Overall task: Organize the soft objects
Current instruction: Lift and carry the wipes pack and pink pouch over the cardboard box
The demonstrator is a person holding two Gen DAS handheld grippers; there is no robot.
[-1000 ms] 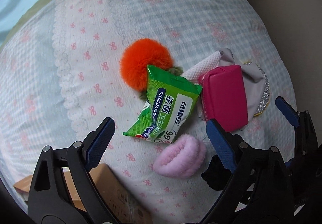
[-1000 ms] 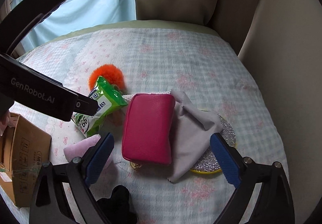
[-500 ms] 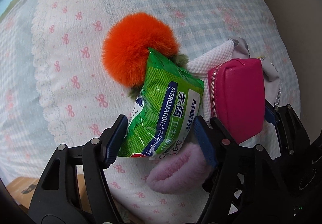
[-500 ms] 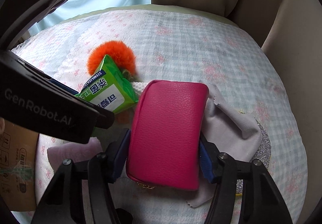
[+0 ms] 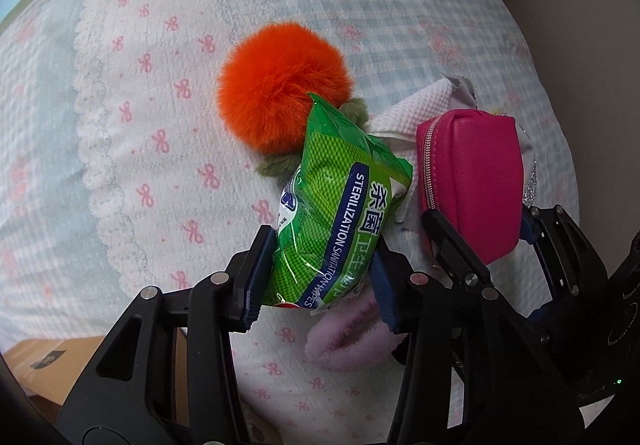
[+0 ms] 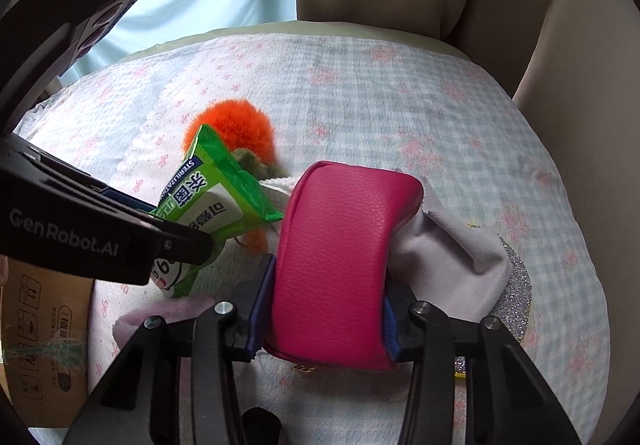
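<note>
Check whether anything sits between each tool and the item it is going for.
Nothing visible does. The left tool has just been closing and its pads now press the green wipes pack. The right tool, also just closing, clamps the pink pouch, whose far edge lies over the grey cloth.

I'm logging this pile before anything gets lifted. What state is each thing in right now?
left gripper: just closed, pads pressing the wipes pack
right gripper: just closed, pads pressing the pink pouch
pink pouch: zipped
orange pompom: lying loose, partly under the wipes pack
grey cloth: crumpled beside the pouch
</note>
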